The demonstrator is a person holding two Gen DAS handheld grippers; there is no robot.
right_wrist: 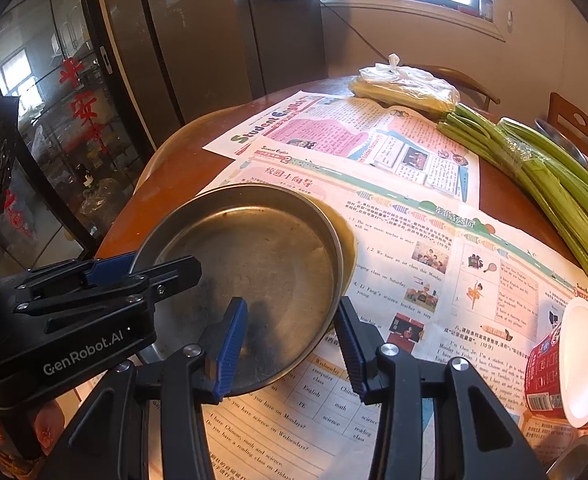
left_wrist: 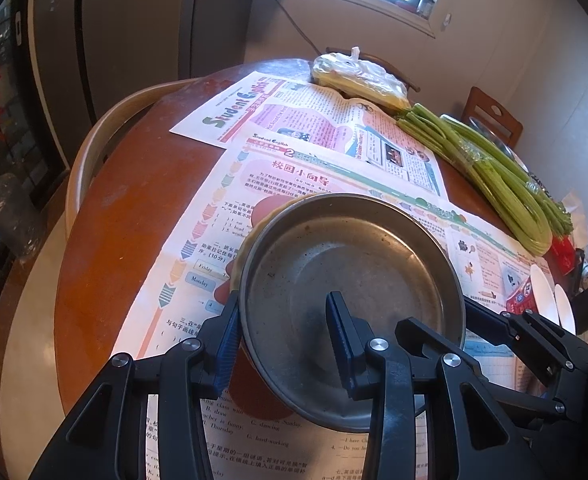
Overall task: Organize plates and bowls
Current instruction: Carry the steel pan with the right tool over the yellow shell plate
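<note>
My left gripper (left_wrist: 286, 312) and my right gripper (right_wrist: 292, 316) both sit astride the rim of the metal plate (left_wrist: 345, 264), one at each near side. On each, one of the fingers is inside the plate and one outside. Both pairs stand spread. My left outer pad lies against the plate's wall while the inner one is clear of it, so I would not call either a pinch. Two hands on opposite sides should keep so wide and shallow a thing level, I judge, if it is to be lifted. The metal plate rests on a yellowish plate (left_wrist: 250, 232), of which only a scalloped sliver shows past the far rim, and I cannot tell how deep it is or whether the two are nested tight. Newspaper (left_wrist: 294, 176) is spread under the metal plate on the round wooden surface (left_wrist: 134, 216), presumably to spare the wood. Right of the metal plate a red-sided paper bowl (right_wrist: 545, 372) lies on its side, cut off by the picture's edge, with another white rim just past it. Beyond the metal plate to the right lie green stalks (left_wrist: 493, 176) — they half hide something shiny that I cannot make out.
</note>
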